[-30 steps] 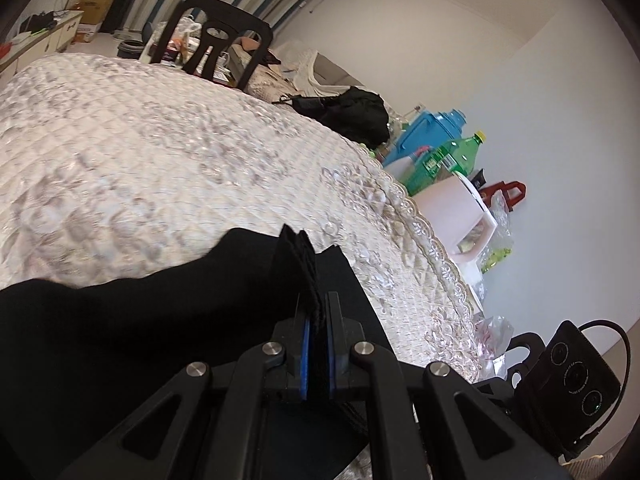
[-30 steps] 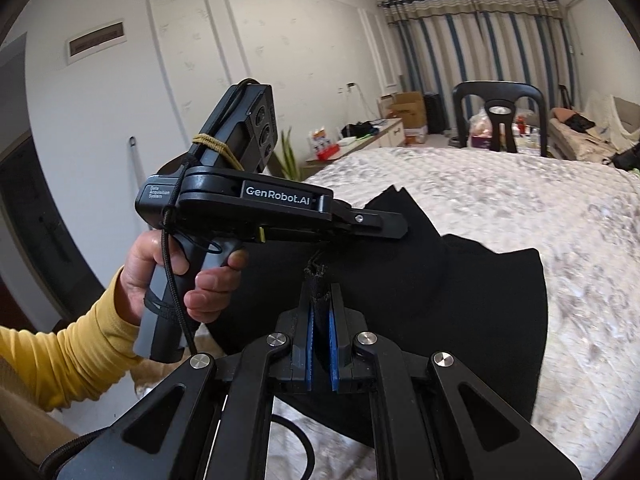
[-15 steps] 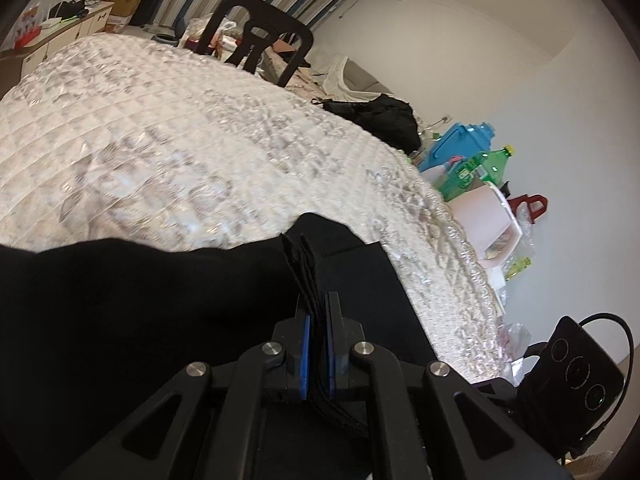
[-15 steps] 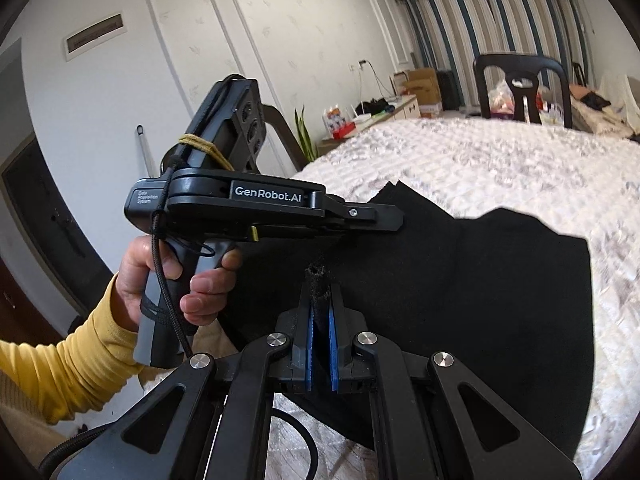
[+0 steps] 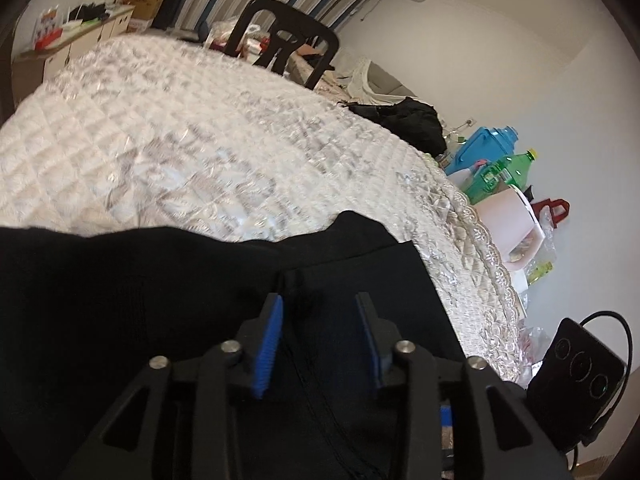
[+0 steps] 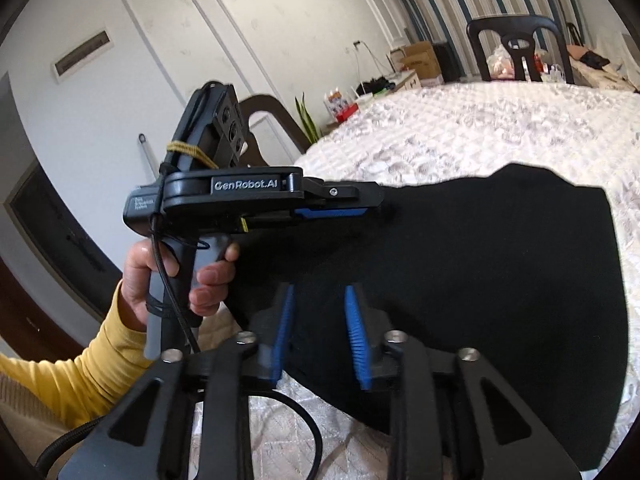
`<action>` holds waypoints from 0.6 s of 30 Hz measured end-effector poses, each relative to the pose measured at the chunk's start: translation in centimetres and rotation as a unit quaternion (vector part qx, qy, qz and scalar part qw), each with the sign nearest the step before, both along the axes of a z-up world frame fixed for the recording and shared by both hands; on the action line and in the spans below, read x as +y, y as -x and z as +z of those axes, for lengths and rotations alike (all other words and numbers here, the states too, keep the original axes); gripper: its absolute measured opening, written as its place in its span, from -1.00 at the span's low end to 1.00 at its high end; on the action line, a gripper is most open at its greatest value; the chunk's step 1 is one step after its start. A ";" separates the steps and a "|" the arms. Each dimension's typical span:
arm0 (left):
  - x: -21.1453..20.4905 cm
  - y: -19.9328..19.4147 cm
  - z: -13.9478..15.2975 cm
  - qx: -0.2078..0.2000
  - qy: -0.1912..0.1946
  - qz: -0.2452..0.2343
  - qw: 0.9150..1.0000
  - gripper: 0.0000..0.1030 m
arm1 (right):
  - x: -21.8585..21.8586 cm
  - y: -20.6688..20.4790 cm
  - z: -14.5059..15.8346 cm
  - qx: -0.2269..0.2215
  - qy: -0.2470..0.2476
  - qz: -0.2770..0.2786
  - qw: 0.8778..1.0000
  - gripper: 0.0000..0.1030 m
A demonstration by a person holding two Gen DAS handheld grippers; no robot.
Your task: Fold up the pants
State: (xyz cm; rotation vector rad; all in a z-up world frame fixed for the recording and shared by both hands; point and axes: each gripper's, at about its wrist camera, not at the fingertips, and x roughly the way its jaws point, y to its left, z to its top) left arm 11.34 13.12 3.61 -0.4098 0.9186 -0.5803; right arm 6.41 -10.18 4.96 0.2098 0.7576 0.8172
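Note:
Black pants (image 6: 480, 280) lie folded over on a white quilted bed (image 6: 480, 132); in the left wrist view they (image 5: 140, 292) fill the lower half. My left gripper (image 5: 320, 300) is open just above the pants' folded edge, with nothing between its blue pads. It also shows from the side in the right wrist view (image 6: 360, 204), held by a hand in a yellow sleeve. My right gripper (image 6: 320, 292) is open over the near edge of the pants, holding nothing.
The bed (image 5: 180, 140) stretches away behind the pants. A black chair (image 5: 280, 40) stands at its far side. Beside the bed are a black bag (image 5: 408, 120), a blue jug (image 5: 480, 148), a green bottle (image 5: 504, 172) and a pink bin (image 5: 508, 228).
Both grippers were shut on the black fabric and have opened, letting it go. The pants now lie flatter and further across the bed.

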 end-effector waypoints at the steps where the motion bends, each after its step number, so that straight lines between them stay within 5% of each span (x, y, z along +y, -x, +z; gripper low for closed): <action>1: -0.2 0.2 0.4 -0.006 -0.002 -0.002 1.000 -0.17 | -0.3 0.3 0.2 -0.006 -0.001 -0.003 1.000 -0.39; 7: -2.8 1.3 2.2 -0.043 -0.026 -0.033 0.998 0.12 | -4.7 1.6 0.9 -0.029 0.021 -0.066 0.997 -0.28; 12: -5.6 0.6 0.5 -0.009 -0.027 -0.056 0.998 0.12 | -7.9 1.5 -1.2 0.005 0.105 -0.146 0.984 -0.27; 18: -5.8 1.0 -1.2 0.019 -0.043 -0.061 0.997 0.12 | -9.6 2.2 -1.9 0.027 0.102 -0.148 0.983 -0.27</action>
